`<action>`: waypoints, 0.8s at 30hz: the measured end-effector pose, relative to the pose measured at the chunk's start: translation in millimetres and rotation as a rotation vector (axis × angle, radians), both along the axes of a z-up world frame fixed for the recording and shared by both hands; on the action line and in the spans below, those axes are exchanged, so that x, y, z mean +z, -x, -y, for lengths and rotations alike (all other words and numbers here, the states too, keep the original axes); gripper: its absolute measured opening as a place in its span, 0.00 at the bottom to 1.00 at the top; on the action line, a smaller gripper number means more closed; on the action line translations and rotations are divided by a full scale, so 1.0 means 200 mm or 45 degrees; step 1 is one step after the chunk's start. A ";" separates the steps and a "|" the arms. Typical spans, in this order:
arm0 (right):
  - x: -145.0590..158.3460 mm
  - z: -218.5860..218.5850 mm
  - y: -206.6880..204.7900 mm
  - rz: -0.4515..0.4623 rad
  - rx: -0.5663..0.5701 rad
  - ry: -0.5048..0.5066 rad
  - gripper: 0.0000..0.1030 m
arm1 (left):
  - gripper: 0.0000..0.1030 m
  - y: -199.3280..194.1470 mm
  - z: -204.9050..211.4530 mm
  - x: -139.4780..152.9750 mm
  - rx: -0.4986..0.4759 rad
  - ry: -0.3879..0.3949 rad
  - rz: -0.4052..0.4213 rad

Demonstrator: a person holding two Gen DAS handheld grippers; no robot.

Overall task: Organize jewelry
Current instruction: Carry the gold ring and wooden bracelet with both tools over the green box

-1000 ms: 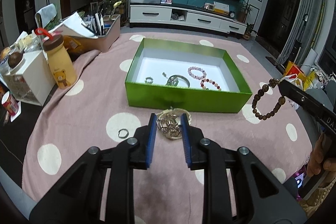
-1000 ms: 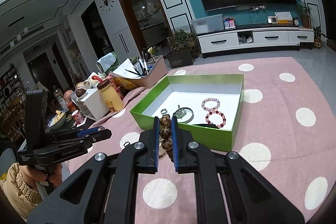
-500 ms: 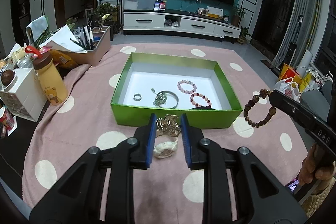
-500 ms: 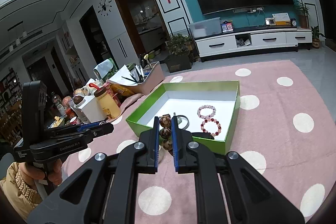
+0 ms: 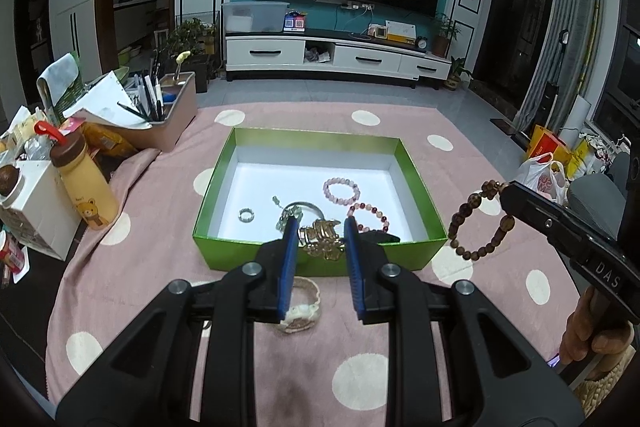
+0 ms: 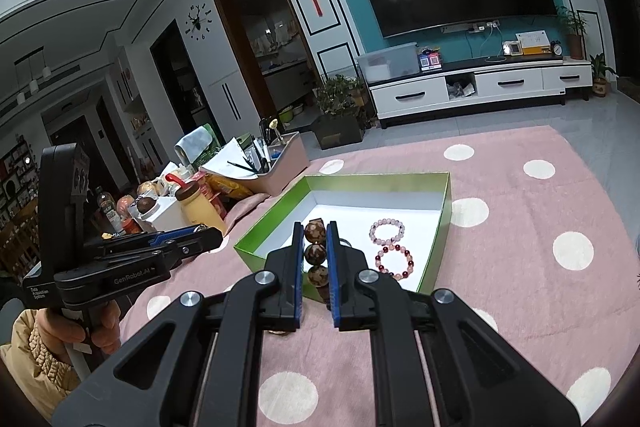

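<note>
My left gripper [image 5: 320,227] is shut on a gold chain bracelet [image 5: 322,239] and holds it in the air just before the front wall of the green box [image 5: 260,255]. Inside the box lie a pink bead bracelet [image 5: 341,190], a red bead bracelet [image 5: 370,217], a small ring [image 5: 247,215] and a silver bangle [image 5: 304,205]. A cream watch [image 5: 302,307] lies on the cloth below my left fingers. My right gripper [image 6: 314,239] is shut on a brown wooden bead bracelet [image 6: 315,253], which hangs beside the box's right end [image 5: 480,223].
The table carries a pink cloth with white dots [image 5: 160,227]. At its left stand a yellow bear bottle [image 5: 86,183], a white box [image 5: 36,203] and a pink organiser with pens [image 5: 168,115]. Shopping bags [image 5: 548,163] sit on the floor beyond the right edge.
My left gripper has lifted the gold bracelet off the cloth and carried it toward the box; the cream watch stayed on the cloth. The right gripper has kept still with its beads.
</note>
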State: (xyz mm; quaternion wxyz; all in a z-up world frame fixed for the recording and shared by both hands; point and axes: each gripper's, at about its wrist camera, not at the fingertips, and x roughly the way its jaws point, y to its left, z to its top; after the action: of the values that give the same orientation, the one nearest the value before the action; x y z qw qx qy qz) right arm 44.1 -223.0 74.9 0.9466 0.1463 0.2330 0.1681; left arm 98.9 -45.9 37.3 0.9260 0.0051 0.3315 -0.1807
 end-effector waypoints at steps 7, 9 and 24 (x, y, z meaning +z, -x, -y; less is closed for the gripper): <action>0.00 0.00 -0.01 0.002 0.000 0.000 0.10 | 0.22 -0.03 0.04 0.02 -0.004 -0.007 0.009; 0.01 0.01 -0.03 0.004 0.000 0.000 0.10 | 0.22 -0.05 0.05 0.02 -0.005 -0.012 0.013; 0.00 0.02 -0.16 0.004 -0.012 0.007 0.10 | 0.22 -0.20 0.10 0.03 -0.001 -0.030 0.018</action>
State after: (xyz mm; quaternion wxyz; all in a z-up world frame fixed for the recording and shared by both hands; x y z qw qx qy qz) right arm 76.2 -227.5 75.7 0.9481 0.1446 0.2312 0.1634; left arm 138.5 -65.4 43.4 0.9281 0.0175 0.3269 -0.1771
